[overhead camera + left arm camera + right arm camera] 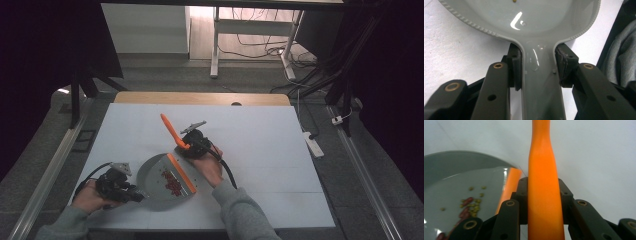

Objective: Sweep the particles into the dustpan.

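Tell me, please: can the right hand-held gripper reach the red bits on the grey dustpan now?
Probably not directly. The right hand-held gripper is shut on the orange brush handle, so its jaws are occupied. The red bits lie uncovered on the dustpan, close beside it.

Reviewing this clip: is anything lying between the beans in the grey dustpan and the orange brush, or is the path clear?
Nothing visible blocks it. The beans lie on the dustpan right beside the brush. The right gripper grips the brush handle; the left gripper grips the dustpan's handle.
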`<state>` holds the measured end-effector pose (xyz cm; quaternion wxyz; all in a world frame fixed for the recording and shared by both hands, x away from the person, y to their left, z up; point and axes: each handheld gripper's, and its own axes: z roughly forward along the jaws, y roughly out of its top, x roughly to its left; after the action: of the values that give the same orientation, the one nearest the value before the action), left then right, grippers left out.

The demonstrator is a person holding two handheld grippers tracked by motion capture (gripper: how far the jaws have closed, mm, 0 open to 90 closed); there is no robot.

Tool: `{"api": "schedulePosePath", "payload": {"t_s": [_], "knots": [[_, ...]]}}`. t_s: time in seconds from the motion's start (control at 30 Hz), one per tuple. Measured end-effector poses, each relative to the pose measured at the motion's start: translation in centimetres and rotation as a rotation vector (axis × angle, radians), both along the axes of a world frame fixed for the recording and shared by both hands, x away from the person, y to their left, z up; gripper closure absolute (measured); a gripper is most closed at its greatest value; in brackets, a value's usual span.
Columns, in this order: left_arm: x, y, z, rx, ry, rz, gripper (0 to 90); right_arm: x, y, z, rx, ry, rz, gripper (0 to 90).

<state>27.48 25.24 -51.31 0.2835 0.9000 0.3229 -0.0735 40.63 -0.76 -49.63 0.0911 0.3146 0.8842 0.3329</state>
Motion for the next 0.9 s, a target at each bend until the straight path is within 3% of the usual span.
{"api": "schedulePosePath", "payload": {"t_s": [0.13,0.27,0.33,0.4,0.53,0.9], "knots": [[0.0,0.0,0.0,0.000,0.001,0.000,61.8,-0.9,1.2,-0.1,0.016,0.022,0.059,70.8],[0.1,0.0,-0.1,0.004,0.001,-0.001,61.7,-2.3,1.6,0.9,0.124,0.094,0.141,70.8],[0.0,-0.1,-0.1,0.005,0.001,0.001,61.7,-2.9,1.5,1.8,0.119,0.036,0.146,70.8],[0.0,-0.1,-0.1,0.005,0.001,0.001,61.7,-2.8,0.8,2.5,0.140,0.013,0.125,70.8],[0.0,0.0,-0.1,0.004,0.002,-0.003,61.8,-2.4,-1.1,3.2,0.122,-0.020,0.060,70.7],[-0.1,0.0,0.0,0.003,0.003,-0.002,61.8,-2.1,-5.1,1.5,0.056,-0.022,-0.039,70.7]]}}
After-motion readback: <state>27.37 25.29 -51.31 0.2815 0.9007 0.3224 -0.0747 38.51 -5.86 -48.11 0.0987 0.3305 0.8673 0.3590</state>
